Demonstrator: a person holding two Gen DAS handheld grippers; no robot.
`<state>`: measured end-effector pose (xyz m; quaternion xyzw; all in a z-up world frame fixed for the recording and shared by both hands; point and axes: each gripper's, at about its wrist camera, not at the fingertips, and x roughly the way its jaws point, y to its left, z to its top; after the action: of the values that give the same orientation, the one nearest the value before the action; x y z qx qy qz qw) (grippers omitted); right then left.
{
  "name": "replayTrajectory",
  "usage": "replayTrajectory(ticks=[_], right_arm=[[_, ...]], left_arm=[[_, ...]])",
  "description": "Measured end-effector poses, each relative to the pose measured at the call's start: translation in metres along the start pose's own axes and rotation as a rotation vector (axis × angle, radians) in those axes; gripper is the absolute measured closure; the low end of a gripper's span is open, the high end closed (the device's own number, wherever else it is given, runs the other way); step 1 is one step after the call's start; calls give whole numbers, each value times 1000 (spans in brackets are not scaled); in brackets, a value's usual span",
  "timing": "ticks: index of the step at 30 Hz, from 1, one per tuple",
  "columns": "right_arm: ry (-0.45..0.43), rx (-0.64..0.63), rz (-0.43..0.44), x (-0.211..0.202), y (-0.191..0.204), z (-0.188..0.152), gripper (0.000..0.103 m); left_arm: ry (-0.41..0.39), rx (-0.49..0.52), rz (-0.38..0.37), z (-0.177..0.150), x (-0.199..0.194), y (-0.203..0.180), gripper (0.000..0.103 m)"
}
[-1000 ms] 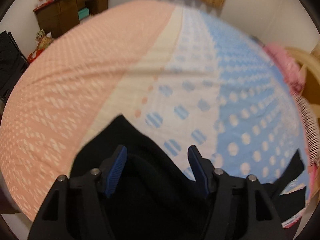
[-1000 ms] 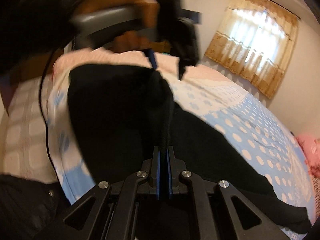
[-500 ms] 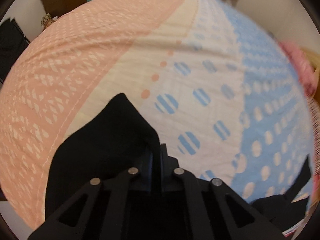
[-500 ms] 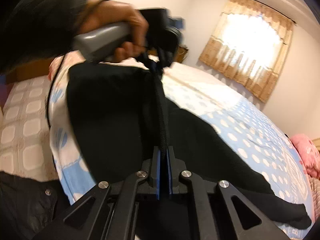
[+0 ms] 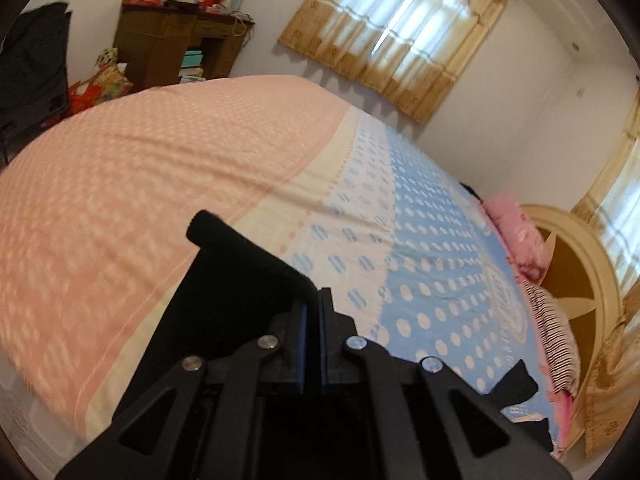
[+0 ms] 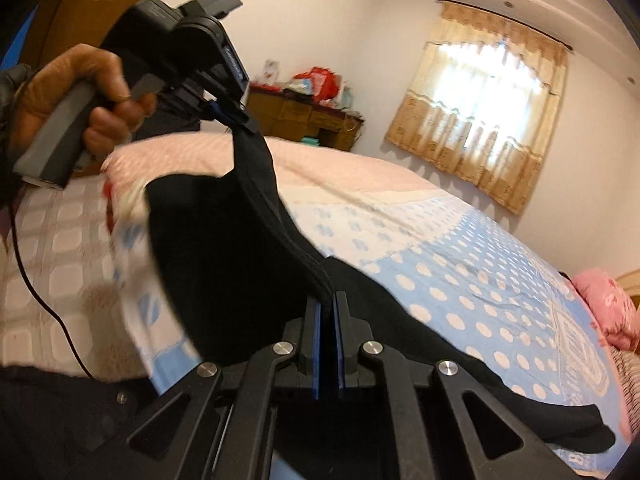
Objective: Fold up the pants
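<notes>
Black pants [image 6: 224,256] hang lifted above the bed, their waistband stretched between my two grippers. My right gripper [image 6: 329,304] is shut on the waistband's near end. My left gripper [image 6: 236,120], held in a hand at upper left of the right wrist view, is shut on the other end. In the left wrist view the left gripper [image 5: 313,300] pinches the black pants [image 5: 240,280], which drape to its left. A pant leg [image 6: 520,400] trails across the bed to the right; its end also shows in the left wrist view [image 5: 516,384].
The bed [image 5: 140,160] has a pink, cream and blue dotted cover. A pink pillow [image 5: 516,228] and a round headboard [image 5: 580,264] lie at the right. A wooden desk [image 5: 176,44] with clutter stands by the far wall, beside curtained windows [image 5: 392,36].
My left gripper closed on the pants' waistband and lifted it off the bed. The right gripper stayed shut on the pants and rose with them.
</notes>
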<state>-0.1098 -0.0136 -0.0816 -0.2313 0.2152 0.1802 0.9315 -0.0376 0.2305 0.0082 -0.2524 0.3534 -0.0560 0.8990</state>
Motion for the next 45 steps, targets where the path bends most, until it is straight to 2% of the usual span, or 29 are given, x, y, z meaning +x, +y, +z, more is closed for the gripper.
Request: replayTrajectory(ticks=[3,7,9,15,21,24,27,29,32,35,38,40,41,42,43,45], right_arm=[[25,-65,-11,1,16,-9,97],[48,-68,8,-3,20,-19,97],[58,-87,3,-2,24,-22,97],[94,-128,9,3,31,-33,97],[120,-149,-17,4,29,-39,98],[113,-125,-37,-2,20,-37,98],[120,-106,-10,-5,14,-38,98],[132,-114,14,-2,16,-43,97],[171,-127,48,6,27,-53,97],[168,-126,32,6,29,-54,96],[173,-32,91,3,16,-49,88],[177,74,179,-2,0,-45,67],[174,123,215,-6,-6,-43,61],[165,177,244,-11,-12,-40,52],[144,239,265,-18,-21,-37,47],[92,369,260,-32,-43,-33,44]], left_arm=[[-3,6,29,-21,-1,12,98],[2,-1,81,-46,3,31,98],[25,-1,119,-57,9,39,98],[67,8,165,-79,22,55,98],[83,45,176,-85,19,50,97],[65,41,151,-89,11,50,97],[68,40,132,-95,7,47,97],[82,54,152,-100,9,48,96],[100,19,164,-104,13,58,91],[99,8,173,-101,6,61,89],[92,14,194,-95,-10,59,87],[33,78,251,-87,-26,46,79],[-17,122,265,-81,-37,36,74],[-49,144,265,-76,-43,31,69],[-84,162,259,-70,-49,26,65],[-144,194,249,-59,-53,17,45]])
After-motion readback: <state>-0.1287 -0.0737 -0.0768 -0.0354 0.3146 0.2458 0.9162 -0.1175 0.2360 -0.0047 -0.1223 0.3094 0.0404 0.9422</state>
